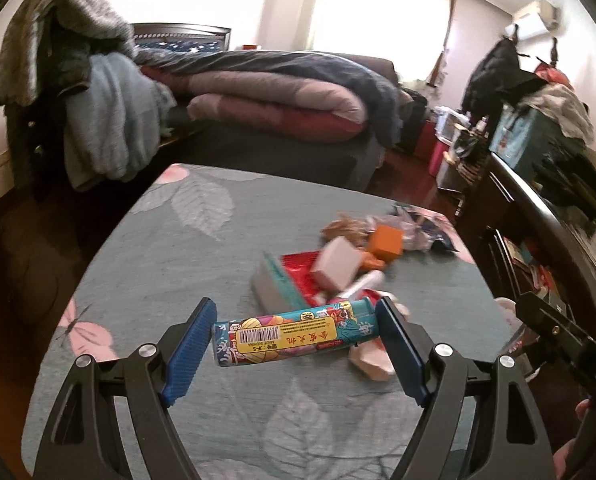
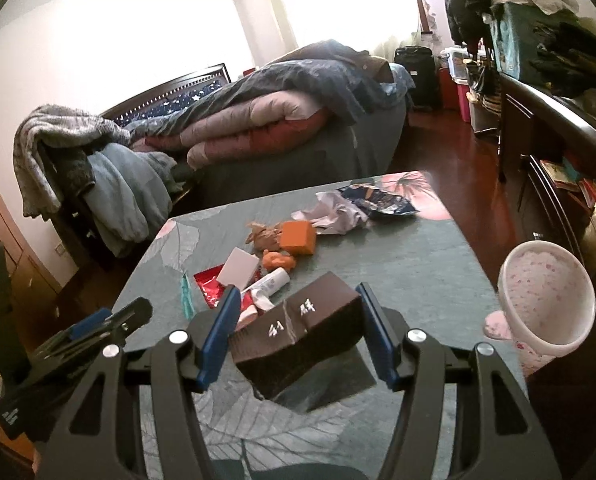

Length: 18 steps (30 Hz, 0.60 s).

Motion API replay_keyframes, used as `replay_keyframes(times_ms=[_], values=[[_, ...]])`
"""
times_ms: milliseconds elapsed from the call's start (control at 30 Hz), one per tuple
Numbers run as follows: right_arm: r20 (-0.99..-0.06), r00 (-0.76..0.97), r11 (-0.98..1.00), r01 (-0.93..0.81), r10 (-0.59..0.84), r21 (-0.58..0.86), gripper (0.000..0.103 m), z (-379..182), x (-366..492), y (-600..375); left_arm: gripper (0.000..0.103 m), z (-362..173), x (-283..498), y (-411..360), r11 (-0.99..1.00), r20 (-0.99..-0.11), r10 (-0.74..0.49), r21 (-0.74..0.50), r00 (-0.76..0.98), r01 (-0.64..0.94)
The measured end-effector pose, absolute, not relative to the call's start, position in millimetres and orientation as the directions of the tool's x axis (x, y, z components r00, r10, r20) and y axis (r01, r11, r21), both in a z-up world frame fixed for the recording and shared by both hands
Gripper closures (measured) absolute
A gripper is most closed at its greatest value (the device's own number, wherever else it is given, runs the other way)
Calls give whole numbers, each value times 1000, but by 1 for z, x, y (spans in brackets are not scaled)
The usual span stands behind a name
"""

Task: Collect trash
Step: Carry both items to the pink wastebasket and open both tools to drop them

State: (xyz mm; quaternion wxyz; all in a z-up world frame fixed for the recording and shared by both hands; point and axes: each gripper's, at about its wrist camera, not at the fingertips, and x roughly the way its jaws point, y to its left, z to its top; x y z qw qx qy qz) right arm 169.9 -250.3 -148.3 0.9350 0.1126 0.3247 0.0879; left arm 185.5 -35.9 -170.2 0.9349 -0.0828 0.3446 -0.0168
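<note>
Two claws loaded: left claw clamps teal roll by ends, long axis crosswise; right claw grips brown box above worktop. Pink bin just right of right claw, nearer that hand.

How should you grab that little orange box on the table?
Take the orange box across its two flat side faces, coming down from above. It sits flat with its top bare, but a crumpled brown wrapper touches one side and white paper crowds the other, so a sideways approach would likely bump them.
</note>
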Motion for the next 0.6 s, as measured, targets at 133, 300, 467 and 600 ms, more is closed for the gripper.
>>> replay_keyframes(times_ms=[133, 300, 467, 600], values=[[-580, 782, 956, -69, 229, 285, 43, -147, 166, -272, 22, -166, 187, -58, 986, -639, -125, -167, 759, 22], [-566, 799, 954, -32, 204, 299, 43, -147, 162, -302, 22, -159, 193, -91, 985, -631, -162, -152, 759, 83], [-556, 817, 951, 32, 152, 307, 43, -150, 157, -343, 22, -154, 207, -136, 975, -628, -220, -139, 747, 171], [-555, 828, 949, 109, 78, 297, 43, -154, 151, -384, 22, -150, 217, -178, 959, -623, -278, -133, 731, 251]])
